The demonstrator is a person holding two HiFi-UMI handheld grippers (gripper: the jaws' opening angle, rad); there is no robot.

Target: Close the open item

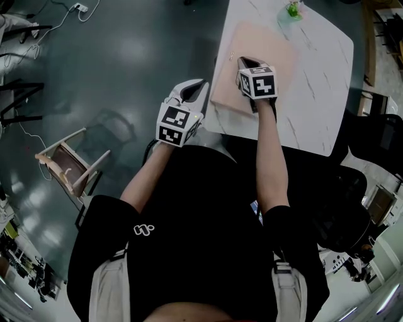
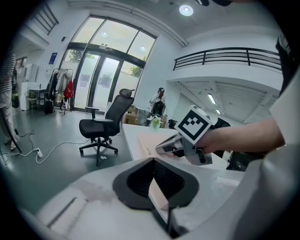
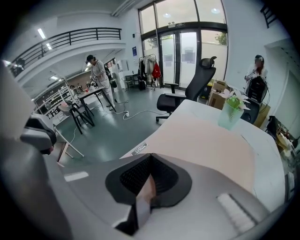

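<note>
A flat pale-pink item [image 1: 274, 47] lies shut on the white marble table [image 1: 315, 88], with a small label on its near edge [image 3: 139, 149]. My right gripper [image 1: 243, 61] is shut and empty, and hangs over the item's near left corner, pointing down at it. The left gripper view shows it from the side [image 2: 160, 148] above the pink surface [image 2: 146, 140]. My left gripper [image 1: 202, 86] is off the table's left edge, above the floor. Its jaws meet at the tips and hold nothing.
A green glass with a plant [image 1: 293, 11] stands at the table's far edge [image 3: 230, 113]. A black office chair [image 2: 100, 127] is on the floor beyond the table. A wooden chair [image 1: 70, 160] stands to my left. A person [image 3: 99, 71] stands by far desks.
</note>
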